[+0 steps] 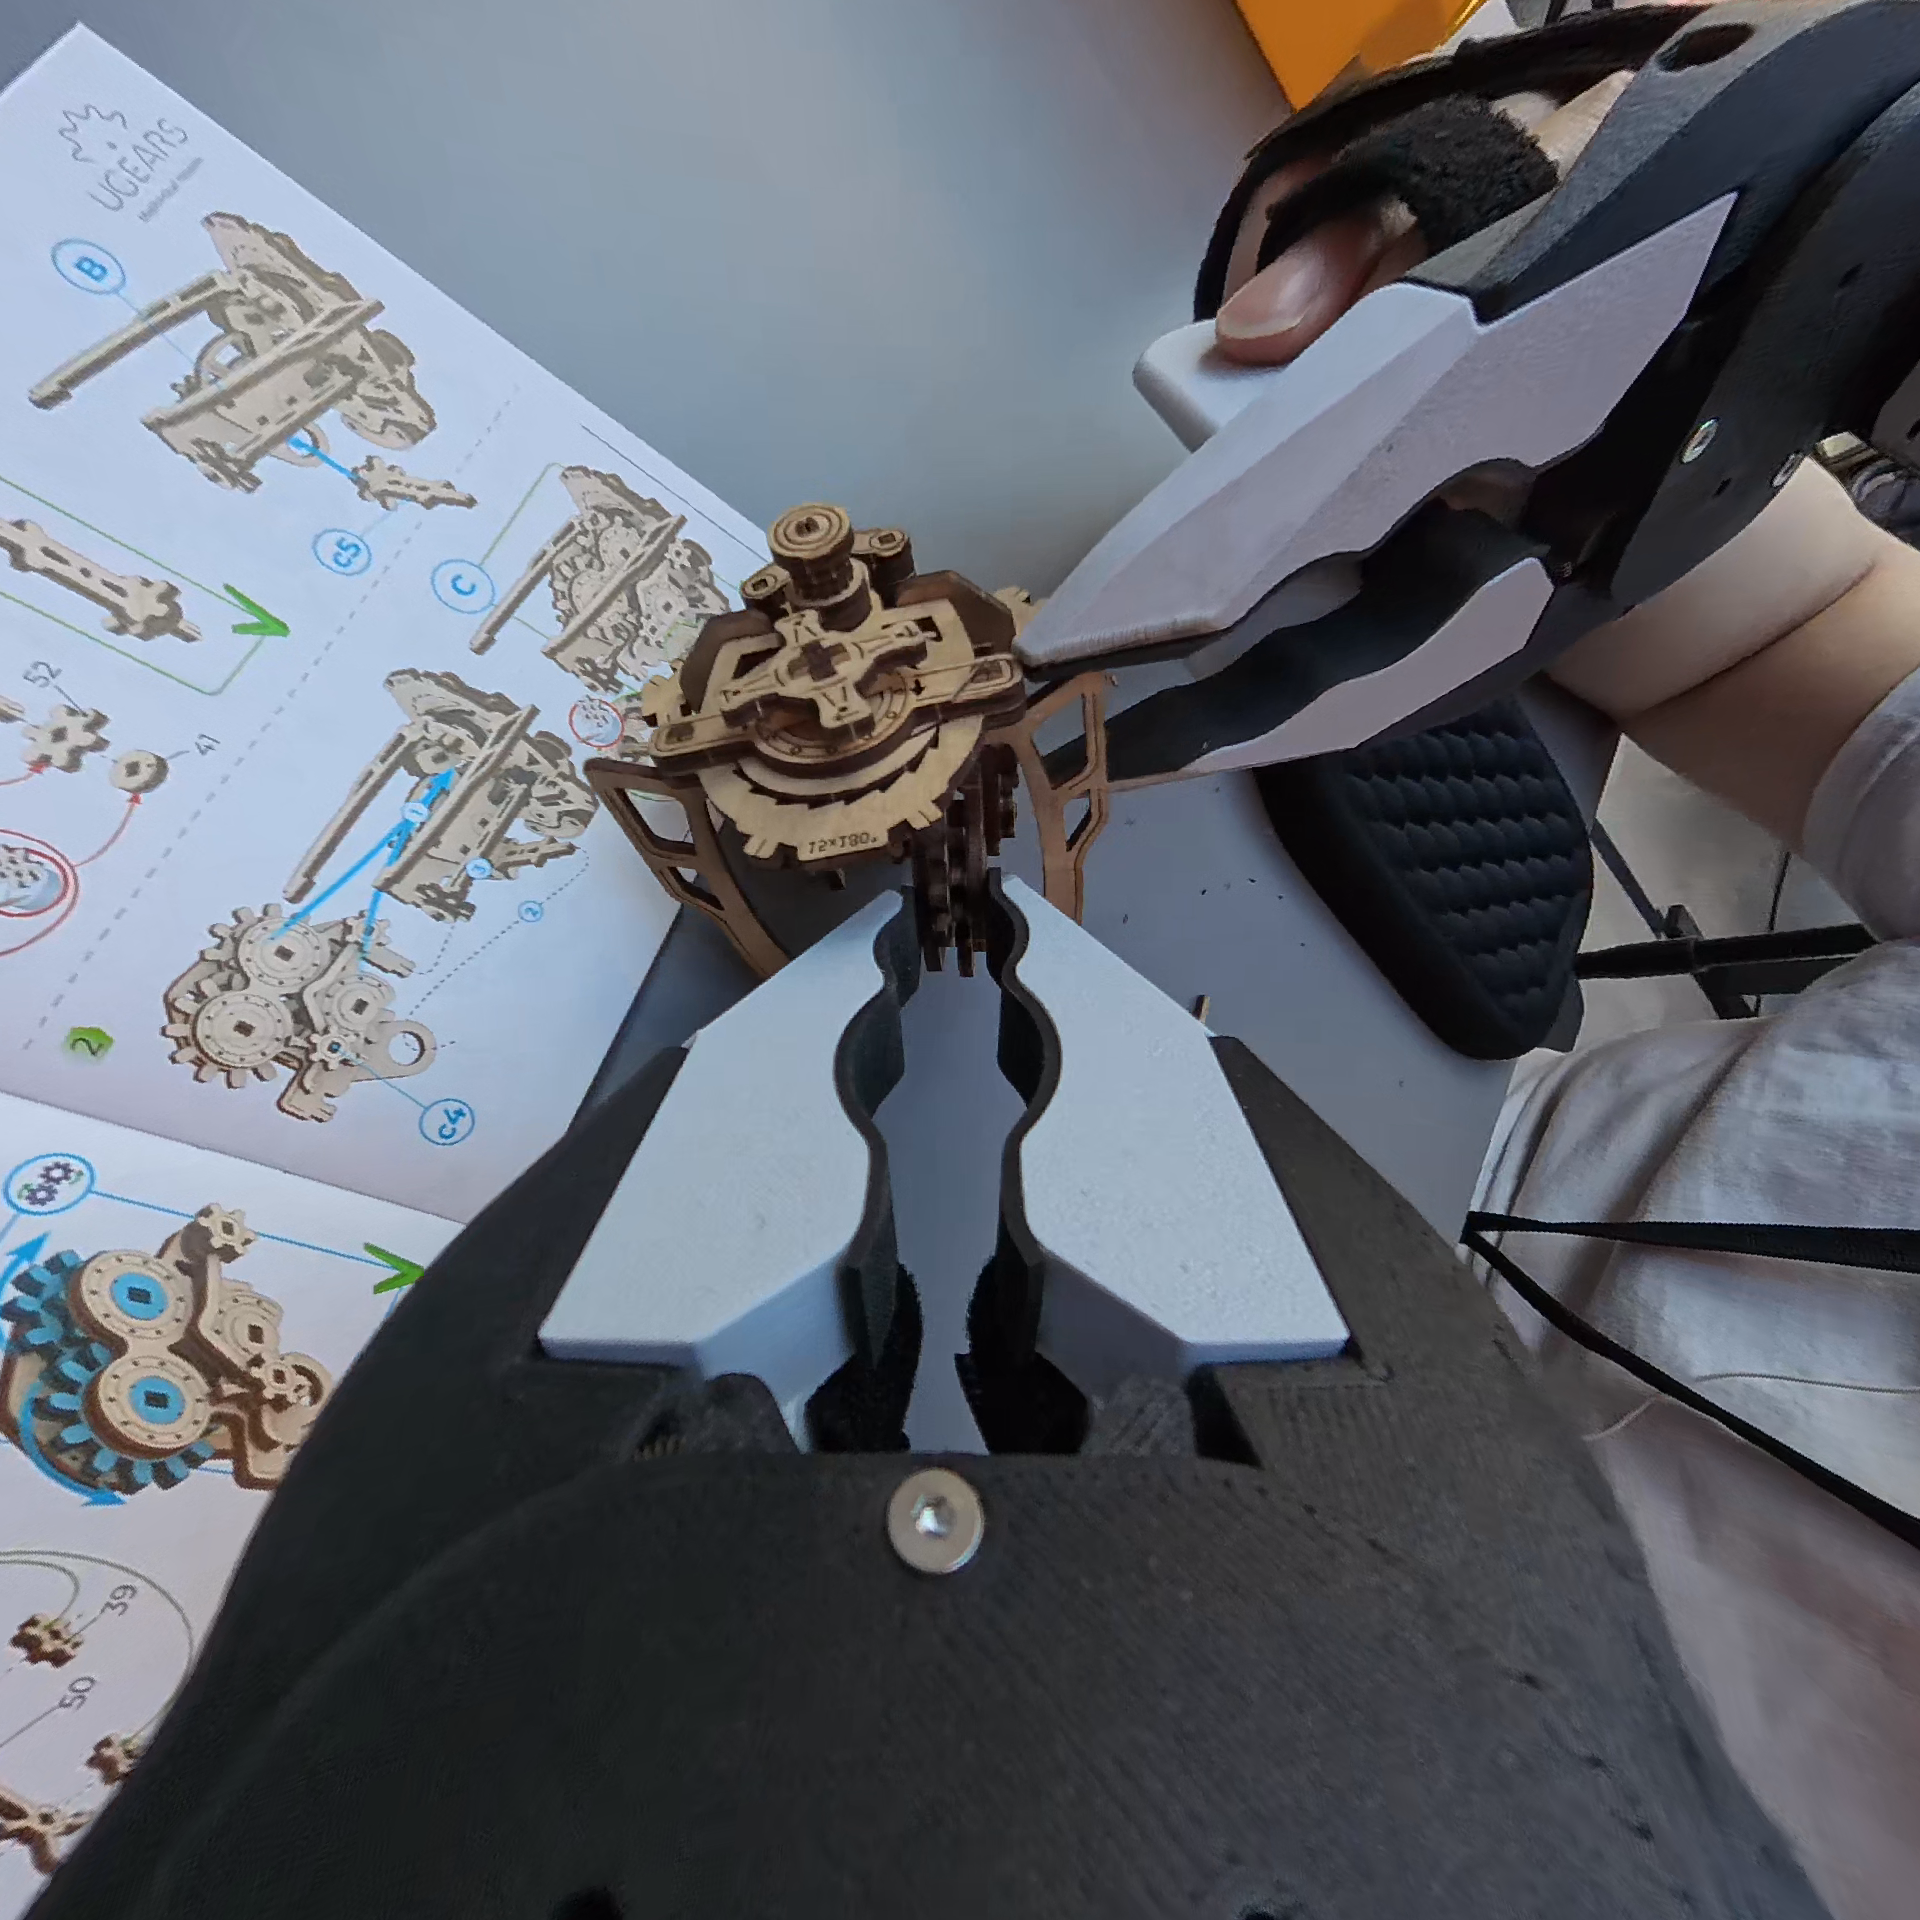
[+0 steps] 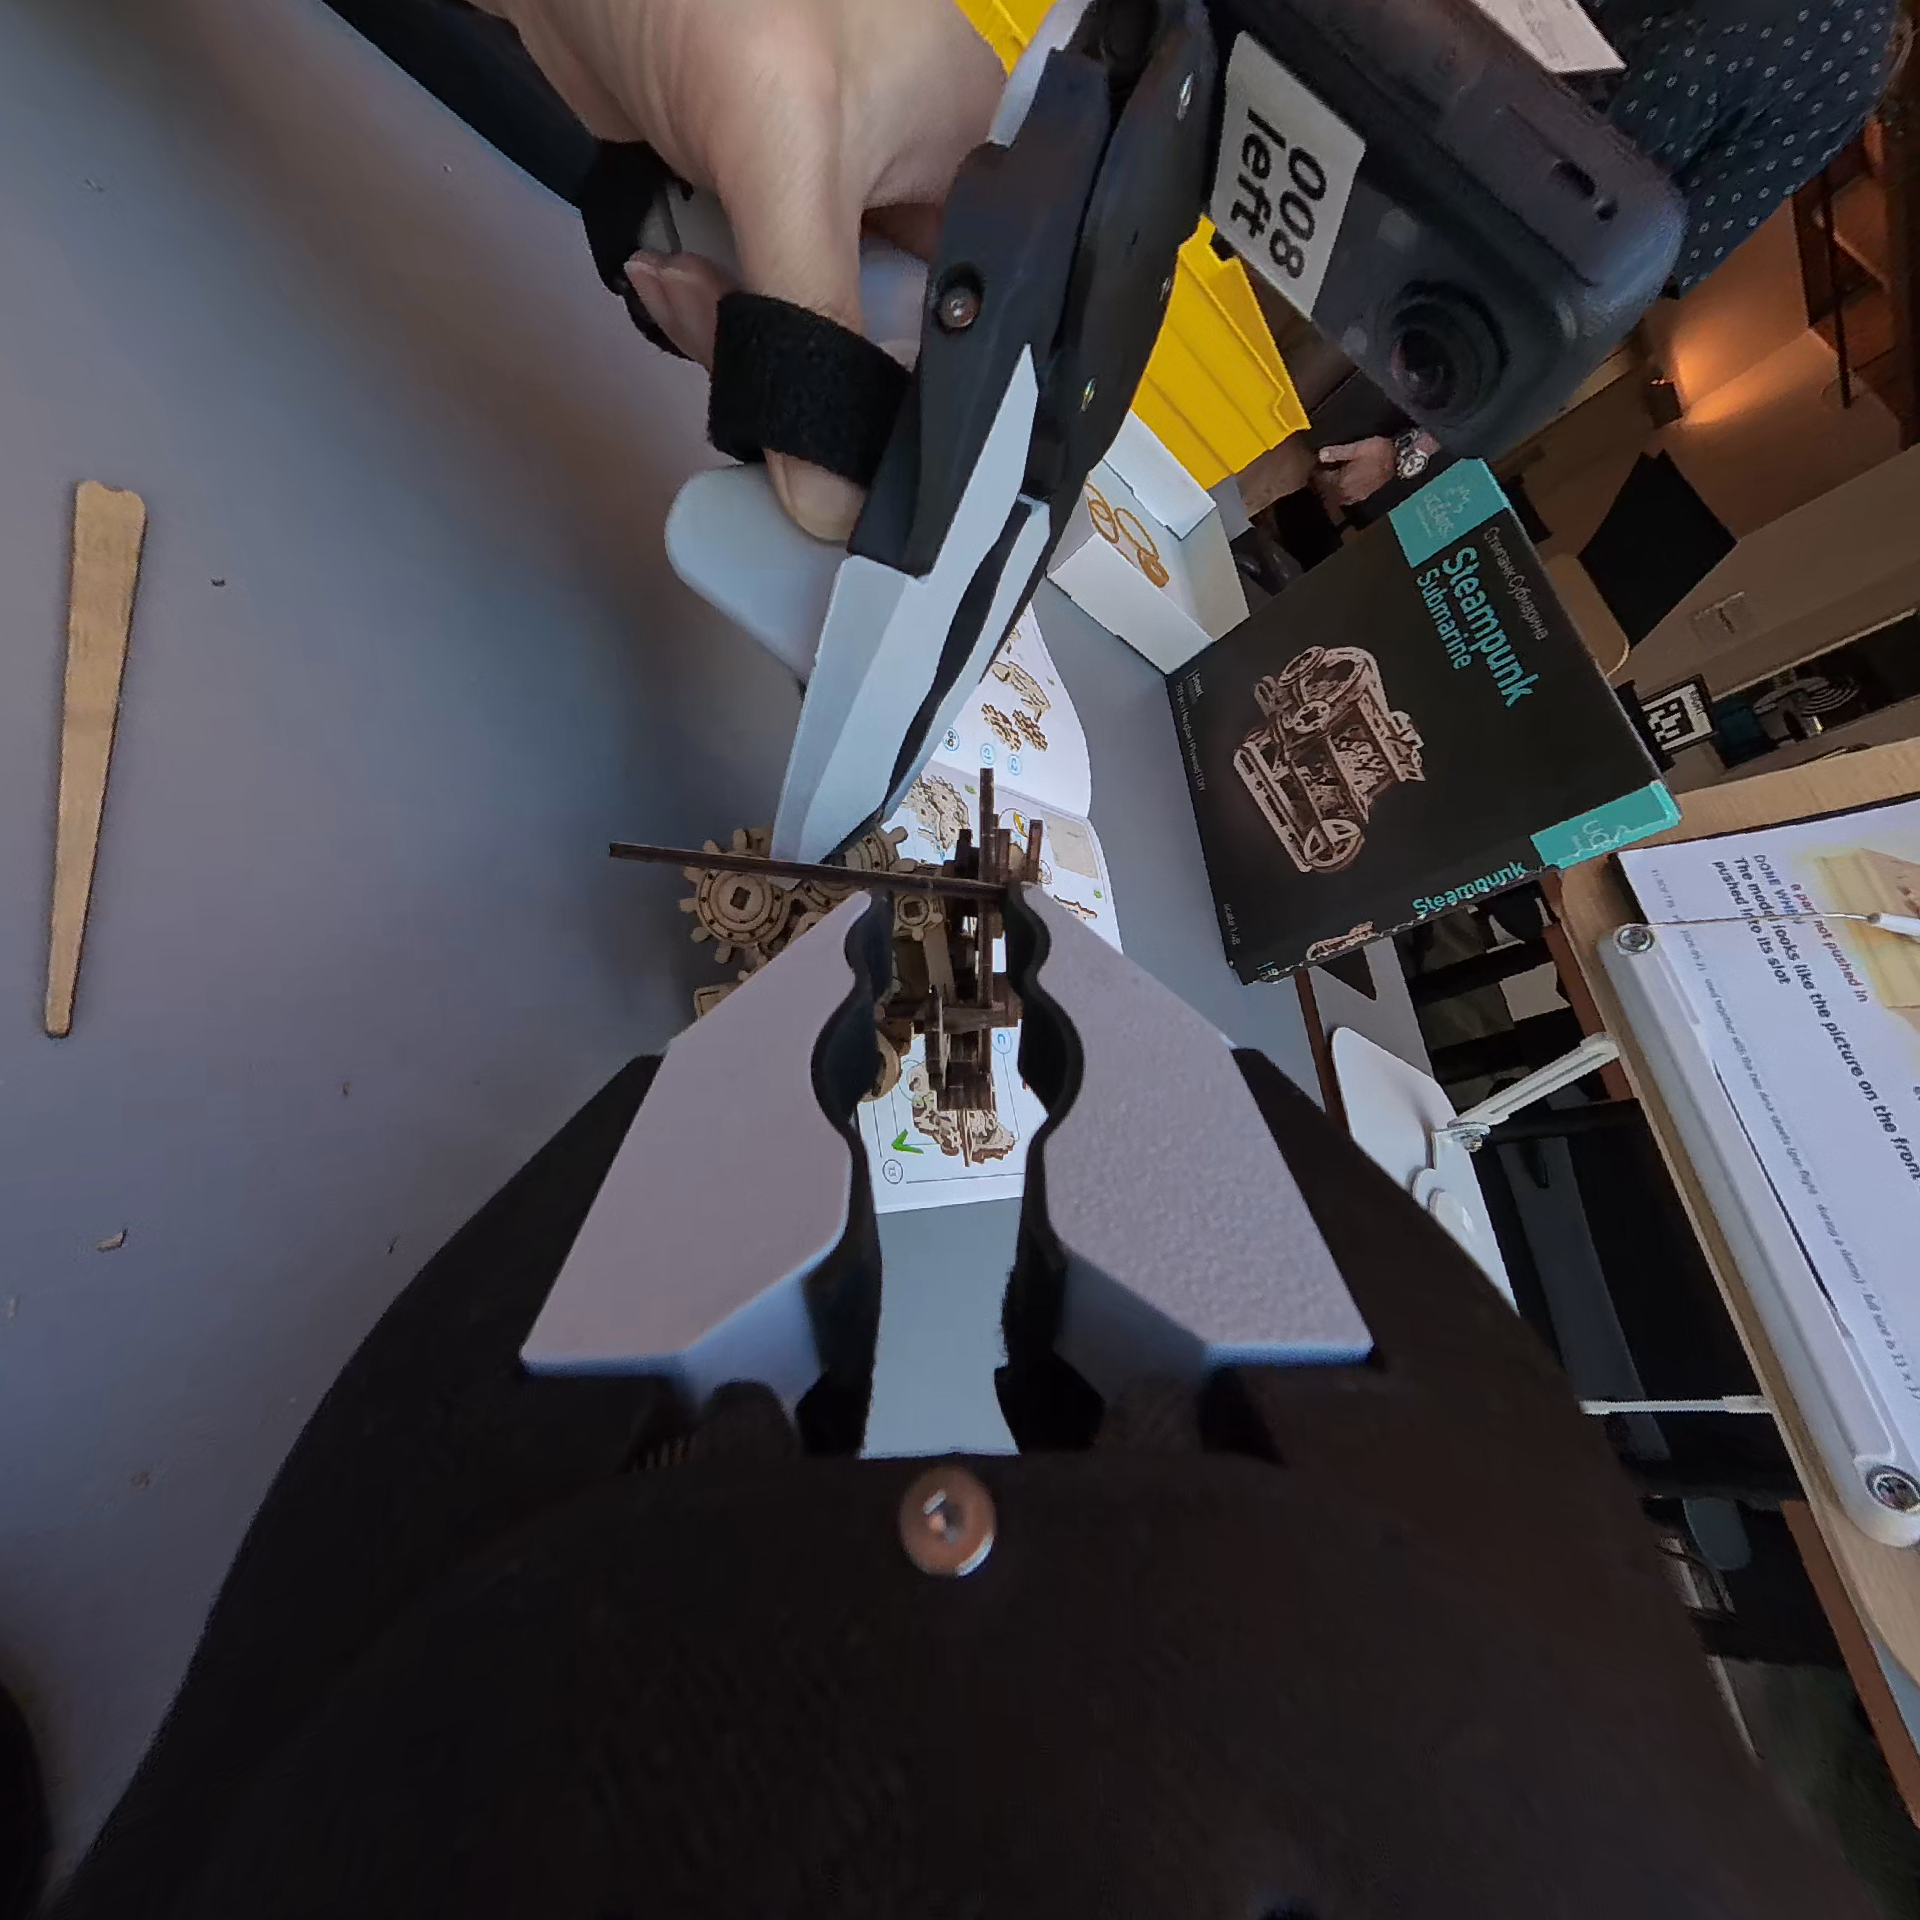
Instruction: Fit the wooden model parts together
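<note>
The wooden model (image 1: 831,707) is a brown assembly of gears, a toothed disc and arched side frames, held up over the grey table. My left gripper (image 1: 951,914) is shut on the gear stack at the model's lower edge. My right gripper (image 1: 1029,660) comes in from the upper right and is shut on the model's right side, at the arched frame. In the right wrist view, the right gripper (image 2: 940,902) clamps the model (image 2: 935,987), which is mostly hidden between its fingers. The left gripper (image 2: 821,844) reaches down from above onto a thin edge-on plate (image 2: 727,860).
An open instruction booklet (image 1: 312,623) lies on the table (image 1: 727,260) to the left. A loose wooden stick (image 2: 94,748) lies far left. The dark model box (image 2: 1423,727), a yellow bin (image 2: 1216,343) and a printed sheet on a stand (image 2: 1818,1039) are at the right. It is some 11 cm from my left tips to the loose wooden stick (image 2: 94,748).
</note>
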{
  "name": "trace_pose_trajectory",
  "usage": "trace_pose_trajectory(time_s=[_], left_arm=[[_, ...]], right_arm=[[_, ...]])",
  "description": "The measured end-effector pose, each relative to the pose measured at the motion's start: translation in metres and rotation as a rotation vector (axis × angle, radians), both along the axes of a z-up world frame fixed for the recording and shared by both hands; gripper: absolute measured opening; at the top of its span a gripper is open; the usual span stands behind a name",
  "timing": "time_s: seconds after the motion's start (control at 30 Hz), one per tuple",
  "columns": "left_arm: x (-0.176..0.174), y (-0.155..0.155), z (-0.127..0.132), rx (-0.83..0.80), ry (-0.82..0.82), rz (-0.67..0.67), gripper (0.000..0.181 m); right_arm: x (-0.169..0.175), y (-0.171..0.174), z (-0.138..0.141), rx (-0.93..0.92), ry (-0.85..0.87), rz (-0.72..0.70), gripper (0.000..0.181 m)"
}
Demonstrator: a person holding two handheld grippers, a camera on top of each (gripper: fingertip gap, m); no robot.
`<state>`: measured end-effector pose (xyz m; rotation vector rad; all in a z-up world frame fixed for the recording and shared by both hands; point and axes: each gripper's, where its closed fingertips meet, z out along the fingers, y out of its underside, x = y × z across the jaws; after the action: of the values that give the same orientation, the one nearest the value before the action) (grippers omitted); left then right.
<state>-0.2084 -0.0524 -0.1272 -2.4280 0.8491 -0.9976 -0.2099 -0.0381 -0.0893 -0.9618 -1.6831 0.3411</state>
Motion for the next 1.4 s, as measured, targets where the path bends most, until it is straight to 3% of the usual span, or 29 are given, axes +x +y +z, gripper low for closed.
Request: trace_pose_trajectory(time_s=[0.6, 1.03, 1.17, 1.3, 1.4], left_arm=[[0.003, 0.005, 0.001, -0.054, -0.156, -0.031, 0.010], [-0.004, 0.013, 0.000, -0.062, -0.166, 0.018, 0.010], [-0.009, 0.013, -0.001, -0.075, -0.172, 0.022, 0.010], [-0.013, 0.013, -0.002, -0.089, -0.183, 0.021, 0.010], [-0.015, 0.013, -0.001, -0.093, -0.189, 0.019, 0.010]], right_arm=[[0.008, 0.010, -0.006, 0.016, -0.019, -0.023, 0.030], [0.019, 0.029, -0.025, -0.348, -0.034, 0.025, 0.034], [0.011, 0.035, -0.016, -0.387, 0.000, 0.093, 0.032], [0.006, 0.039, -0.029, -0.403, -0.041, 0.129, 0.031], [0.001, 0.036, -0.025, -0.449, 0.006, 0.161, 0.021]])
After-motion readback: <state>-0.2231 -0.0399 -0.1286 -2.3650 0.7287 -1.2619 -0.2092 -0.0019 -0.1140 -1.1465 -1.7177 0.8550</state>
